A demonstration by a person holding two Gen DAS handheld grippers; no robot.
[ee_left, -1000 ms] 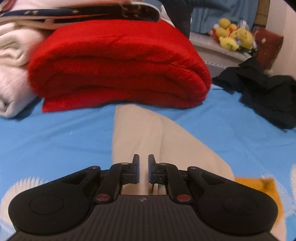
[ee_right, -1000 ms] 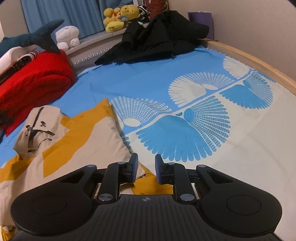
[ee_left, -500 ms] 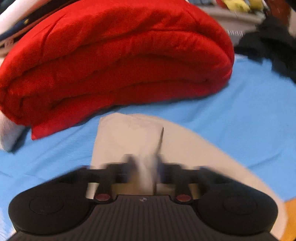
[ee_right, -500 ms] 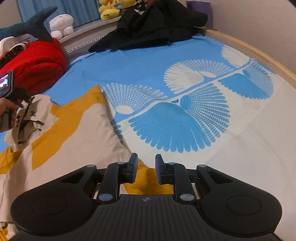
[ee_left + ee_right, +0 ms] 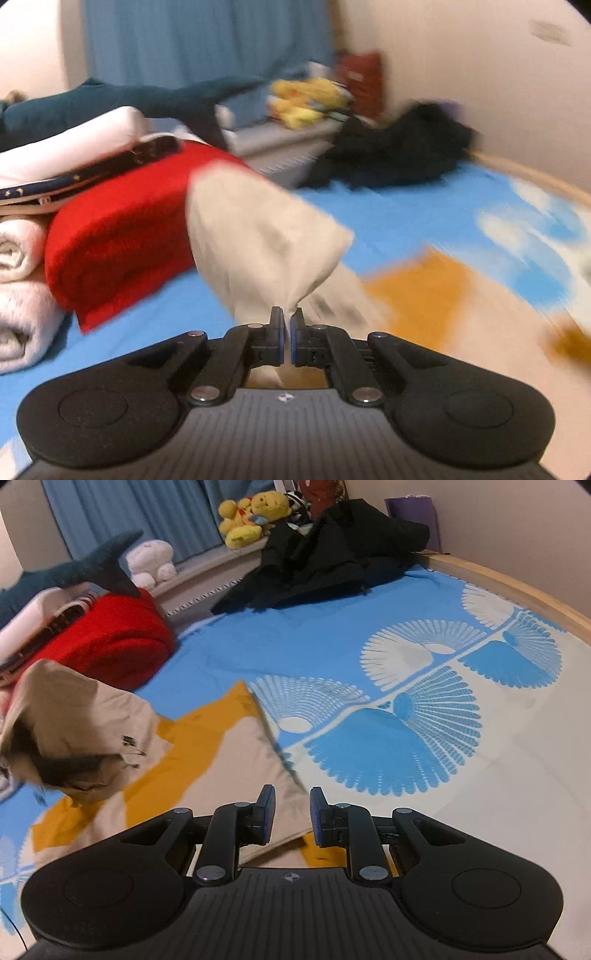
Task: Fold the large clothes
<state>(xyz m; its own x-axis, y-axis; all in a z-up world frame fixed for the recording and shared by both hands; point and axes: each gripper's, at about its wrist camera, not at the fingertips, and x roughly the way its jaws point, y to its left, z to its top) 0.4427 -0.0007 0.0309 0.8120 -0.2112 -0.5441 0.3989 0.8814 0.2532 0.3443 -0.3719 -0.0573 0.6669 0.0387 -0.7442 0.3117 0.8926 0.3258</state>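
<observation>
Pinching a bunched end of the beige-and-orange garment (image 5: pixel 258 236) between nearly closed jaws, the left gripper (image 5: pixel 287 325) holds it raised above the blue patterned bedspread (image 5: pixel 332 638) beside a red folded blanket (image 5: pixel 122 229), while the right gripper (image 5: pixel 288 814) hovers partly open, empty, over the garment's lower edge.

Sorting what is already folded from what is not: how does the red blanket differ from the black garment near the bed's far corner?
The thick red fleece blanket is folded into neat layers; the black garment lies in a crumpled, unfolded heap. The red blanket has other folded bedding stacked on it; nothing rests on the black garment. The red blanket sits toward the left, the black garment toward the back right. Both lie on the blue patterned bedsheet.
</observation>
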